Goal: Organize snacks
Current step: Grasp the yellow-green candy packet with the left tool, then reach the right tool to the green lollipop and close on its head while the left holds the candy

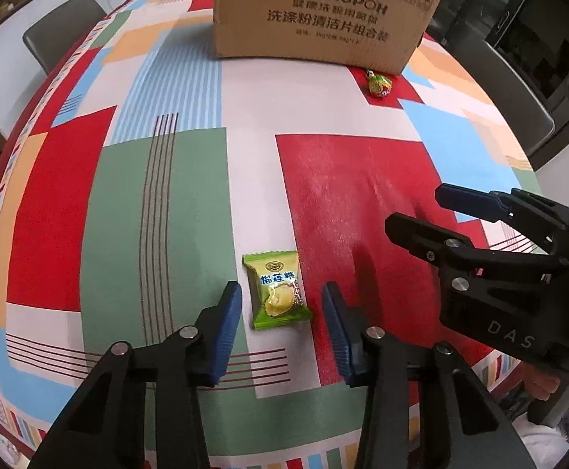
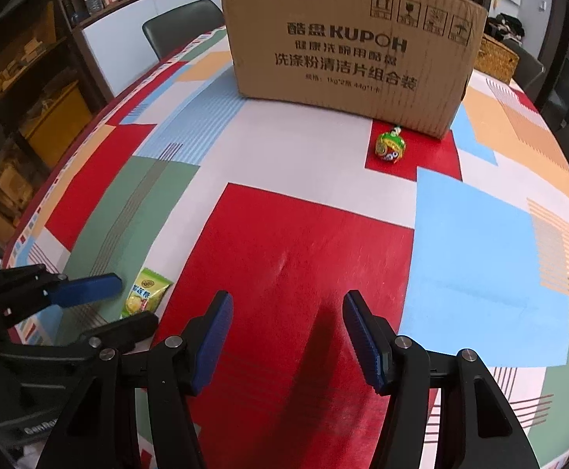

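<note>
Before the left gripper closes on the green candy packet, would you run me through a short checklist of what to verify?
1. Green candy packet sits between the left gripper fingers: ok.
2. Pads pressing on the packet: not ok; a gap shows on both sides, so the jaws are open.
3. Right gripper empty and clear of the packet: ok; it is open over bare red cloth.
4. Packet lies flat on the tablecloth: ok.
5. Cardboard box open on top to take snacks: cannot tell; only its side shows.
6. Round wrapped candy remains near the box: ok, untouched.
</note>
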